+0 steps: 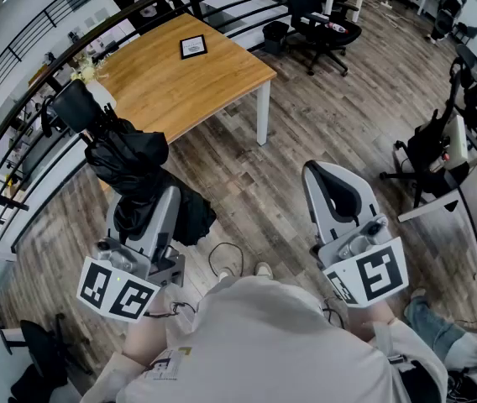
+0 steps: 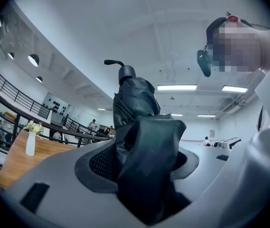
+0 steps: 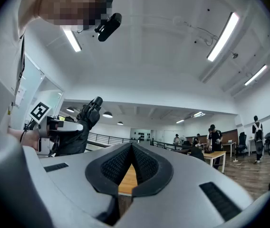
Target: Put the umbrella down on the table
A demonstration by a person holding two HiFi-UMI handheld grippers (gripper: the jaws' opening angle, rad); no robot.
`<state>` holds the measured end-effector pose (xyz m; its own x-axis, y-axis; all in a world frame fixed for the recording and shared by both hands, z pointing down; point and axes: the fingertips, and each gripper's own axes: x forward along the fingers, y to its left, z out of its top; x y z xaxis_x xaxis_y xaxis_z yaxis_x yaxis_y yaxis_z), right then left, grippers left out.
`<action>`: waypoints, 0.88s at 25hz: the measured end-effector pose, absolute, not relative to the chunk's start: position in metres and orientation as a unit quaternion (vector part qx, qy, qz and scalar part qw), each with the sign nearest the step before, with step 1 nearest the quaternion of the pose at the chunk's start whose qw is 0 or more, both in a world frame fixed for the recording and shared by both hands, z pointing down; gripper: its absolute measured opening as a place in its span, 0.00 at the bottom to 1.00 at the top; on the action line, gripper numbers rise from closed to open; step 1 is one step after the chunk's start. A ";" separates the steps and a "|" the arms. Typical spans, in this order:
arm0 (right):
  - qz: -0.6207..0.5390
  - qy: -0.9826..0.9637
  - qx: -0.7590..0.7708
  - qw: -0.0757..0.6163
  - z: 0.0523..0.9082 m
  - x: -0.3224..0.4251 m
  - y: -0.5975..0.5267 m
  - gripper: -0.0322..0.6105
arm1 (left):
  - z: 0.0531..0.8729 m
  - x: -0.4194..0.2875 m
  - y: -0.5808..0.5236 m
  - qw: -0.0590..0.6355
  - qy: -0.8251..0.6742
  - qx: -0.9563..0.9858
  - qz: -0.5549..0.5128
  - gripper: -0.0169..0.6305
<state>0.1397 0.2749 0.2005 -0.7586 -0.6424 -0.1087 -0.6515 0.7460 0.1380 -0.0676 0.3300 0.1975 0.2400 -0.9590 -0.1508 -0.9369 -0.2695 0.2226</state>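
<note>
Carriage is judged to be the step in hand: one folded black umbrella (image 1: 125, 162) is held upright in the wide-set jaws of the left gripper (image 1: 159, 200), clear of the wooden counter (image 1: 213, 86) ahead. It must next be brought over bare wood, lowered and released. One right gripper (image 1: 321, 173) is seen, jaws together and empty. One small frame (image 1: 193, 47) and one vase (image 1: 97, 91) are counted.

head view looks steeply down; both gripper views face level, sharing the table (image 1: 163, 91).
</note>
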 end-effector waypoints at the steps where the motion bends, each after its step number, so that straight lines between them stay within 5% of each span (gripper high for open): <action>1: 0.081 0.934 -0.347 0.028 0.202 0.140 0.275 0.09 | 0.198 -0.067 0.330 0.043 -0.602 0.787 -0.129 0.47; 22: 0.061 0.935 -0.349 0.023 0.217 0.144 0.277 0.09 | 0.201 -0.068 0.330 0.055 -0.589 0.794 -0.142 0.47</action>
<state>0.1439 0.2773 0.2167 -0.7546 -0.6504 -0.0863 -0.6561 0.7483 0.0973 -0.0684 0.3301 0.2010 0.2669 -0.9502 -0.1607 -0.9189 -0.3012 0.2547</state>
